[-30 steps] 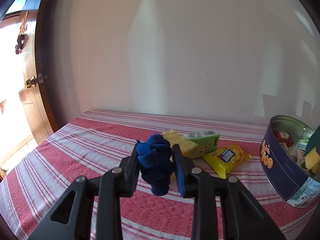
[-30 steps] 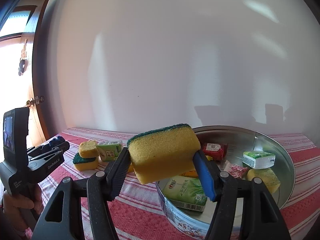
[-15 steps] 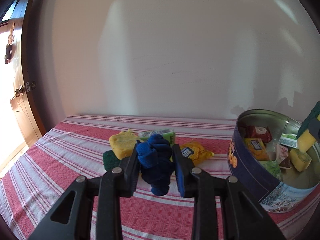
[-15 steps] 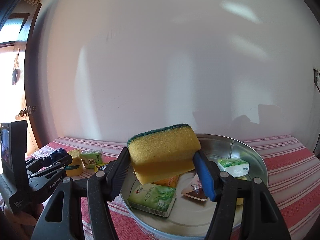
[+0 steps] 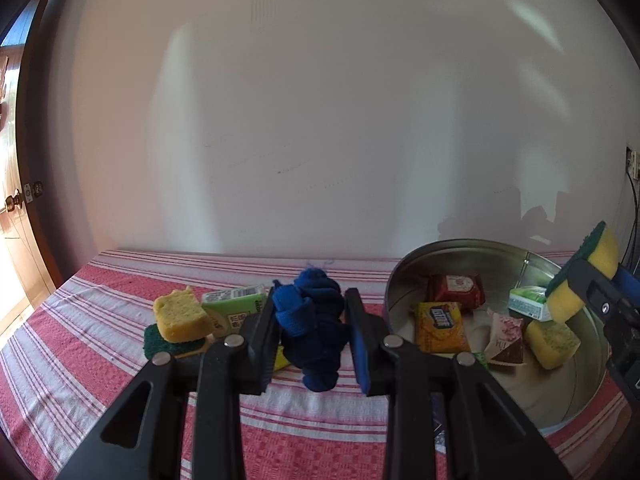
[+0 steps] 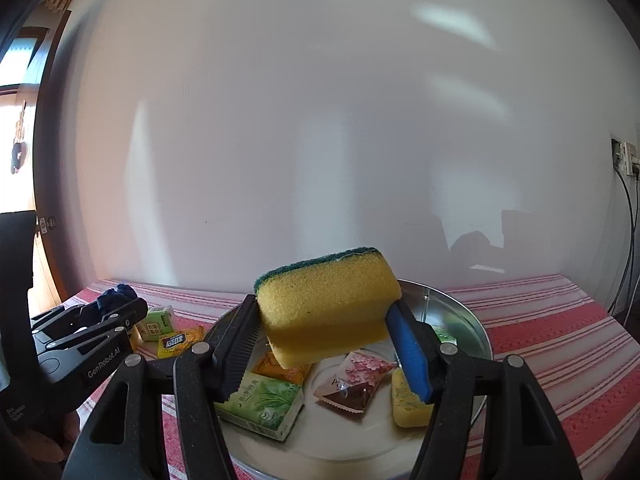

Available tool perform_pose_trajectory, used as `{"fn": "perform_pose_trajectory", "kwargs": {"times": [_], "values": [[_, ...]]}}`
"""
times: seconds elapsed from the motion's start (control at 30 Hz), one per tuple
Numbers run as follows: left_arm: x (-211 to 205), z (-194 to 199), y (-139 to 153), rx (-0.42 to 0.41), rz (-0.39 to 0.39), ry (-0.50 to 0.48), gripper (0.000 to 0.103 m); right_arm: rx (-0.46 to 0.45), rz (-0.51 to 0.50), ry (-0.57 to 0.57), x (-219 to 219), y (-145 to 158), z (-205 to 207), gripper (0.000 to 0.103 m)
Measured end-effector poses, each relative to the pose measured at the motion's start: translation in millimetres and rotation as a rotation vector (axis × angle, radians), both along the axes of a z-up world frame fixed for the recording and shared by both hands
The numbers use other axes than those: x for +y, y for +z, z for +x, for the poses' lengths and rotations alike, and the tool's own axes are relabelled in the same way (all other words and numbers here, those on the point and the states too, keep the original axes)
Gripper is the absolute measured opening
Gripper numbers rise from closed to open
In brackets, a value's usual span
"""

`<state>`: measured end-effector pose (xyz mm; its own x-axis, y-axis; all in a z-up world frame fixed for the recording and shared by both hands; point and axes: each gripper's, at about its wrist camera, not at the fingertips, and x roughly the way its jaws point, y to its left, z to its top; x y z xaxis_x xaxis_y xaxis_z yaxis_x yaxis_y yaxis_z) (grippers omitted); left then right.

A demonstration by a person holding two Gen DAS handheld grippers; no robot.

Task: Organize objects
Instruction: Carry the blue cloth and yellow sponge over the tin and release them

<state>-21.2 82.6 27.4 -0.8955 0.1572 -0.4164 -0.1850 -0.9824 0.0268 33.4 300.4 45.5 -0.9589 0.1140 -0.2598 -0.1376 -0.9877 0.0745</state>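
Tabletop: striped red cloth (image 5: 100, 360), round tin (image 6: 464, 320) on it.
Right gripper (image 6: 324, 344): clamps yellow sponge (image 6: 328, 320) above tin.
Left gripper (image 5: 312, 336): clamps blue cloth bundle (image 5: 316, 320).
Risk: sponge may bounce out if released high.

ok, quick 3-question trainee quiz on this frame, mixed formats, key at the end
1. True or false: the right hand-held gripper holds a yellow sponge with a green scrub top above the round metal tin.
2. What does the left hand-held gripper grip? A) green tissue pack B) bundled blue cloth C) red packet
3. Fill in: the sponge out on the striped tablecloth lies beside a green ____ pack.

Key
1. True: it hangs over the tin's contents.
2. B: the bundled blue cloth sits between its fingers.
3. Tissue.
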Motion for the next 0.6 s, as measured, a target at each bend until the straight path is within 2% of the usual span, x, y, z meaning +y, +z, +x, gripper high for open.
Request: {"fn": "perform_pose_trajectory", "kwargs": {"times": [0.13, 0.43, 0.6], "values": [[15, -2, 1, 0.004, -0.001, -0.022, 0.03, -0.002, 0.009, -0.019, 3, -3, -14, 0.066], [52, -4, 3, 0.003, 0.0, -0.075, 0.03, -0.006, 0.023, -0.093, 21, -9, -19, 0.066], [79, -4, 4, 0.005, -0.007, -0.115, 0.03, -0.011, 0.0, -0.15, 35, -12, -23, 0.066]]}}
